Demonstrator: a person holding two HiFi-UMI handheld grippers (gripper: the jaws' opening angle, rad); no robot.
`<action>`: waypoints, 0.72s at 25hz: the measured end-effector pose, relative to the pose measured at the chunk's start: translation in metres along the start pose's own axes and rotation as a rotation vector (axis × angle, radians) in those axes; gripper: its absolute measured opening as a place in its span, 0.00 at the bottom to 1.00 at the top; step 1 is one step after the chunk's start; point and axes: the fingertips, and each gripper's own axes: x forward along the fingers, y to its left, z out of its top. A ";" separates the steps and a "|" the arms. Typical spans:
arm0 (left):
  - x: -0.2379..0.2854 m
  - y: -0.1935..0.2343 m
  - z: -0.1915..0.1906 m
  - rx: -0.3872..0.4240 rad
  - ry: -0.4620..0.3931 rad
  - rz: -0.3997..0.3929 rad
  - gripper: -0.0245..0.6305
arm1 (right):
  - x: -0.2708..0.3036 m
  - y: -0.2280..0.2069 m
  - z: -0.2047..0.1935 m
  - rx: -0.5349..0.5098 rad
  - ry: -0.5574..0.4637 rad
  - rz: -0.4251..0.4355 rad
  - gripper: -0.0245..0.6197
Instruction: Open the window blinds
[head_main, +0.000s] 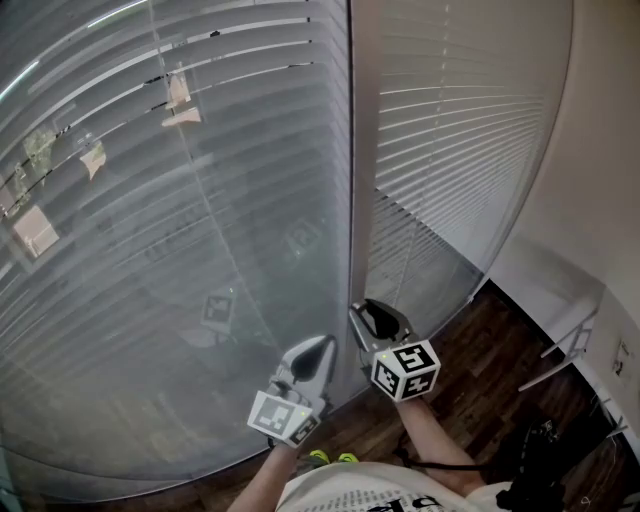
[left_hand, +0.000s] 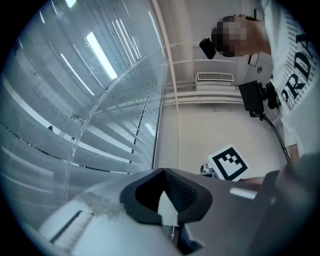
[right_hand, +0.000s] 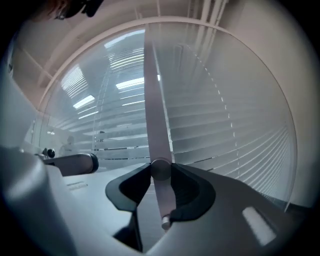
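Grey wand (right_hand: 155, 125) in right gripper (right_hand: 161, 175)

Left hand-held gripper (head_main: 320, 347) and right hand-held gripper (head_main: 368, 313) point up, jaws closed.

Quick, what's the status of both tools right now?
Left tool: closed on a small white piece, maybe a cord end.
Right tool: closed on the blind's rod.
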 end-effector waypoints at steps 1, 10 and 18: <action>0.000 0.000 0.000 0.001 -0.002 0.000 0.03 | 0.000 0.000 0.000 0.015 -0.004 0.000 0.24; 0.000 0.000 0.002 -0.007 -0.005 0.004 0.03 | 0.001 0.001 -0.001 -0.063 0.014 -0.018 0.24; -0.001 0.002 0.004 -0.009 -0.011 0.005 0.03 | -0.004 0.010 0.002 -0.528 0.127 -0.011 0.24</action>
